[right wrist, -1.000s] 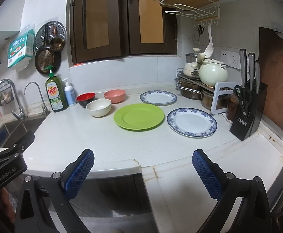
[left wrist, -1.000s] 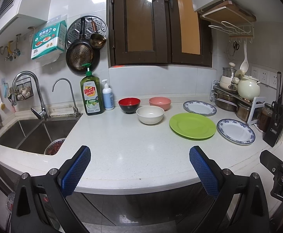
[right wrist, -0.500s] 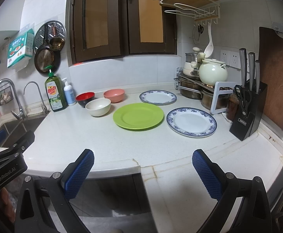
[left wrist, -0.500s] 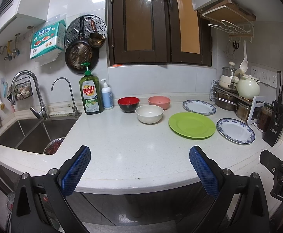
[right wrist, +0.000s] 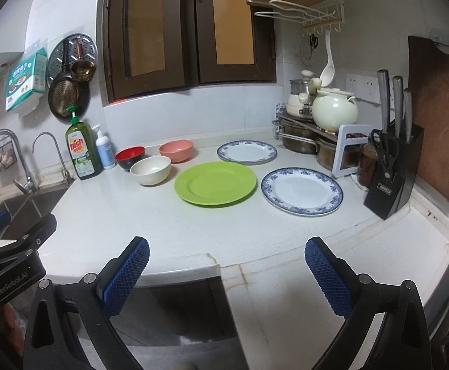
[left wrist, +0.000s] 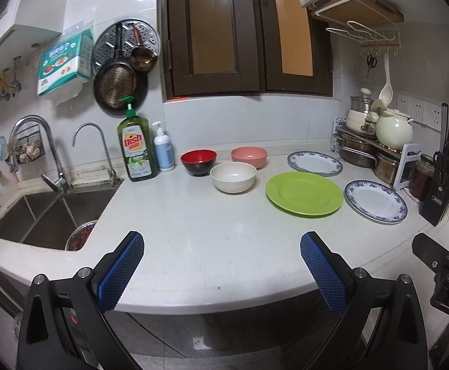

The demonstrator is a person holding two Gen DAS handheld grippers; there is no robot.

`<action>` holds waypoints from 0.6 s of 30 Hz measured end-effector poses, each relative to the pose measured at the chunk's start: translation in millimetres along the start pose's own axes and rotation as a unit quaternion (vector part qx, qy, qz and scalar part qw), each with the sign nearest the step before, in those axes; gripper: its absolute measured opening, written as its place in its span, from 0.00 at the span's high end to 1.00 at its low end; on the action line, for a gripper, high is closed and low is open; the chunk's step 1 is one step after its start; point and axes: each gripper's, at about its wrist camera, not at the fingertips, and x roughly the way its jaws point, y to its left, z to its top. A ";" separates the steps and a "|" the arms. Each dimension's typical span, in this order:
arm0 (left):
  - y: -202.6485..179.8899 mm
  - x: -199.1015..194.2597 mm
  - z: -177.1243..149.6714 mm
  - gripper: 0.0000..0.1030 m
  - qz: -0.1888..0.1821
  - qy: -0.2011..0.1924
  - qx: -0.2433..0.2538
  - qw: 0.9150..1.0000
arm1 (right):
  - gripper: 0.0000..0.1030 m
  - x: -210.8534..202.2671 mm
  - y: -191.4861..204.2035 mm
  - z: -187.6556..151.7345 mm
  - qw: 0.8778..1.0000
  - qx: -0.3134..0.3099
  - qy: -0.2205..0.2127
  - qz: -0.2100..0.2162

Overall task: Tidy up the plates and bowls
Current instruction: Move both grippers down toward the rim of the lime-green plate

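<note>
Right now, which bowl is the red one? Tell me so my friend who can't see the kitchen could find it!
Start at the sink and move right along the white counter, past the green dish soap bottle and the small white pump bottle. The first bowl you meet is the red bowl. It alone is shiny red inside and black outside; the nearby bowls are plain pink and cream.

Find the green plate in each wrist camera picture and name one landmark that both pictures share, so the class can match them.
Left wrist view: the green plate lies right of centre on the counter, right of the cream bowl.
Right wrist view: the green plate lies near the centre, again right of the cream bowl.
Shared landmark: the green dish soap bottle beside the sink.
</note>
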 end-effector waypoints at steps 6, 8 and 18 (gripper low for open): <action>6.5 35.2 18.6 0.00 -0.010 -0.006 0.018 1.000 | 0.01 28.0 6.8 11.4 1.000 0.014 0.010 0.002; 9.4 52.7 28.6 0.00 -0.017 -0.011 0.026 0.999 | 0.01 39.8 11.6 16.5 1.000 0.019 0.010 -0.001; 18.1 148.6 75.9 0.06 -0.099 -0.001 0.070 0.993 | 0.04 114.0 40.1 60.0 0.998 0.048 0.013 -0.039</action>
